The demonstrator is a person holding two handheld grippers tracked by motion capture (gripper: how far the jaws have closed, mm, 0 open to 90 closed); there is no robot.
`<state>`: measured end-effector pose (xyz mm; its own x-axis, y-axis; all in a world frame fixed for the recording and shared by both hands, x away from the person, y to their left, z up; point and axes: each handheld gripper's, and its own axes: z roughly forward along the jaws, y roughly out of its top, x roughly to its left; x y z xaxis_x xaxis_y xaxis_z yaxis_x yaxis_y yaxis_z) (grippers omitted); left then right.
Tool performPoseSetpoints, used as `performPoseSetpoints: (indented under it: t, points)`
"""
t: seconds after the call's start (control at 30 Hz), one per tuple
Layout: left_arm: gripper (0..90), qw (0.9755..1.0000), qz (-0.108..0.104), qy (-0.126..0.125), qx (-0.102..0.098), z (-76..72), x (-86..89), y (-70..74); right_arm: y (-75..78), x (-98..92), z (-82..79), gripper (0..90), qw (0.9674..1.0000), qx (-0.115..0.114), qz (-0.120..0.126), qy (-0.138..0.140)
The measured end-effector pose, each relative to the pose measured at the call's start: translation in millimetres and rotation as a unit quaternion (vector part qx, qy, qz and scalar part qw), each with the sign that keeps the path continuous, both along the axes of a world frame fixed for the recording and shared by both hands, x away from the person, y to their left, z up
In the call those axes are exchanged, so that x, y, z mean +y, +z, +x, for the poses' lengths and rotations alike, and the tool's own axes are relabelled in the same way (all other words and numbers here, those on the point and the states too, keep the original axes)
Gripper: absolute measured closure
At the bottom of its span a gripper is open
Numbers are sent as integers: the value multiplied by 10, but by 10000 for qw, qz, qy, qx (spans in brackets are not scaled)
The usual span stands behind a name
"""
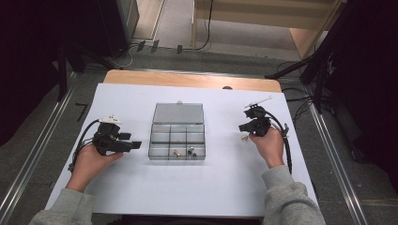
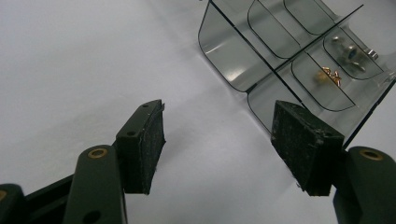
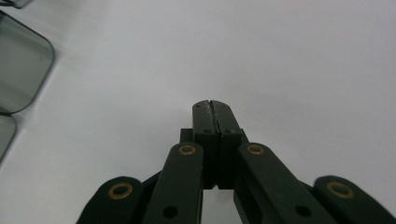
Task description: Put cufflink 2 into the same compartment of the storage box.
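white sheet (image 1: 187,183) covering most of the worktop, a strip of bare wood (image 1: 187,79) left along its far edge. grey floor (image 1: 42,140) all around, with metal rails (image 1: 28,164) running down the left and right of the frame. dark stands and cables (image 1: 300,70) at upper right, deep shadow at upper left. pale wooden furniture (image 1: 300,37) at top right, beyond the worktop.

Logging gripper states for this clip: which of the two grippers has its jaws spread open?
The left gripper: its jaws stand wide apart, aimed toward the clear compartment box. The right gripper has its jaws pressed together over bare white table.
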<state>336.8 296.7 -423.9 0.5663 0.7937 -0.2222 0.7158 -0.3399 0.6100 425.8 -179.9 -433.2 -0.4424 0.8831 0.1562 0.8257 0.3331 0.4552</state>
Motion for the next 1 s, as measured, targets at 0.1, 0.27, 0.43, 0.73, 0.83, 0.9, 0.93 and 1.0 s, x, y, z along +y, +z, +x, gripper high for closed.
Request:
performPoseSetpoints:
  t: [0.1,0.27,0.43,0.73,0.83,0.9,0.93,1.0]
  points:
    - [358,10000,-7,-4,18,-1,-2,-3,-65,-4,34,900,10000,52,-43,17]
    - [357,10000,-12,-66,12,-5,-6,-2,-150,1,72,900,9998,143,-127,-9]
    - [356,10000,-49,-20,11,-6,-3,0,-201,8,50,900,9996,172,-201,53]
    - [356,10000,-63,-18,-12,-11,0,10,-192,10,-53,900,9993,227,-255,125]
    - [356,10000,-51,-28,-10,-15,-3,10,-194,-7,-70,900,9993,283,-206,133]
    - [357,10000,-56,-25,-18,-15,3,12,-194,-14,-104,900,9993,294,-212,131]
    - [356,10000,-61,-18,-20,-15,5,11,-194,-23,-121,900,9991,300,-230,165]
    - [356,10000,-60,-12,1,-14,5,6,-191,-37,-154,900,9990,351,-225,186]
